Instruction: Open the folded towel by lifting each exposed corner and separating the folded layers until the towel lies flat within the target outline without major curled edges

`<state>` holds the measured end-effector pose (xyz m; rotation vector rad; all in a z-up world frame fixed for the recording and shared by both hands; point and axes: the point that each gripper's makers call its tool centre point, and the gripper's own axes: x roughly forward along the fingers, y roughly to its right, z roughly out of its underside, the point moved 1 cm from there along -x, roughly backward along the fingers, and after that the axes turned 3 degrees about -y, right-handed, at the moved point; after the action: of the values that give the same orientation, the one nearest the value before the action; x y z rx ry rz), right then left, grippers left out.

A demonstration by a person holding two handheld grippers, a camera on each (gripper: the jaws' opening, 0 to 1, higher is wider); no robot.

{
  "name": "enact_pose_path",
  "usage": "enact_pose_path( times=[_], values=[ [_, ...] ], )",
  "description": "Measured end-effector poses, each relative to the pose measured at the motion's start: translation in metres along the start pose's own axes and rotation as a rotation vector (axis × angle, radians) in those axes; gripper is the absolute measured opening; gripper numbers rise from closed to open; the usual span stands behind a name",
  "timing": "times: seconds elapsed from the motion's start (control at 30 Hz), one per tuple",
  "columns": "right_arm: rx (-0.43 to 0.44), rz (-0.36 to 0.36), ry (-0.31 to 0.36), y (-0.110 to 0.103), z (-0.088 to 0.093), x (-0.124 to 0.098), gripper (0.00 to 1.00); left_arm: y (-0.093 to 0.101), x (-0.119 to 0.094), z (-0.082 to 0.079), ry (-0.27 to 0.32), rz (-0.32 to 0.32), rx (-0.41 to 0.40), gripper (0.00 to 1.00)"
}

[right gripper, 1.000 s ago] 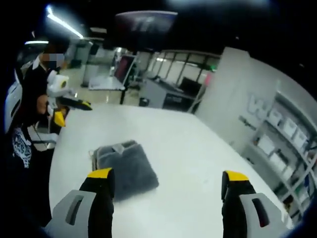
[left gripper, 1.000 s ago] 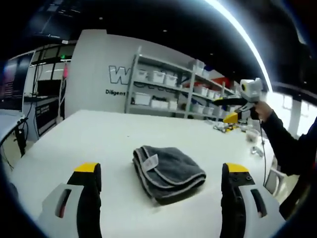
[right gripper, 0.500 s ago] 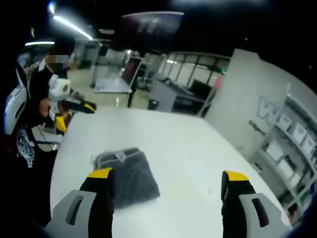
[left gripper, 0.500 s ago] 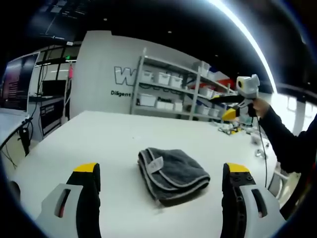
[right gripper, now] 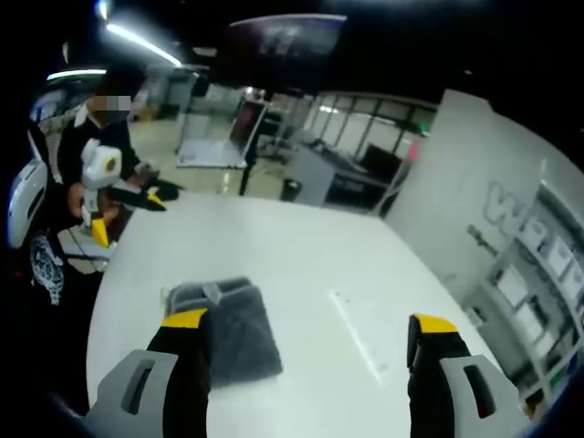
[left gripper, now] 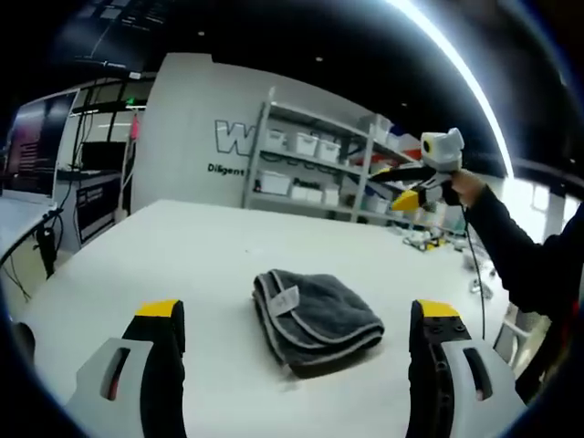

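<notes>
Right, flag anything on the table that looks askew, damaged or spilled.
Nothing stands out. The grey towel lies folded on the white table, white tag showing, no spill or damage. Both grippers are open and clear of it.

My towel point(left gripper: 316, 318) reads dark grey with a paler grey piped edge and a small white tag point(left gripper: 288, 300) — same grey from the right gripper view. The bench point(left gripper: 182, 265) under it is plain white. My left tongs point(left gripper: 297, 365) are light grey with black inner faces and yellow tips; the right tongs point(right gripper: 310, 365) match — yellow caps, black faces. The wall point(left gripper: 187, 128) behind is white with dark lettering.
</notes>
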<state>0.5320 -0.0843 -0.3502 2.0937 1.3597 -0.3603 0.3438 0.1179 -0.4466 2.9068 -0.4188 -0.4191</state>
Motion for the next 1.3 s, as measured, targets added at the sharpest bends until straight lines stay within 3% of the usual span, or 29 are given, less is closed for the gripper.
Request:
enact_pose_path(
  times=[0.6,0.87,1.1,1.3],
  values=[
    [-0.051,-0.038,-0.027,0.006,-0.01,0.017,0.9,0.015,0.007,0.009,-0.006,0.042,-0.085,0.99],
    [-0.131,-0.116,-0.029,-0.008,-0.005,0.03,0.89,0.026,0.006,0.016,-0.033,0.091,-0.115,0.96],
    [-0.106,-0.146,-0.068,-0.011,0.004,0.032,0.89,0.029,0.005,0.021,-0.044,0.105,-0.135,0.95],
    [-0.11,-0.151,-0.076,-0.004,-0.007,0.031,0.88,0.03,0.007,0.024,-0.049,0.11,-0.144,0.94]
  ],
)
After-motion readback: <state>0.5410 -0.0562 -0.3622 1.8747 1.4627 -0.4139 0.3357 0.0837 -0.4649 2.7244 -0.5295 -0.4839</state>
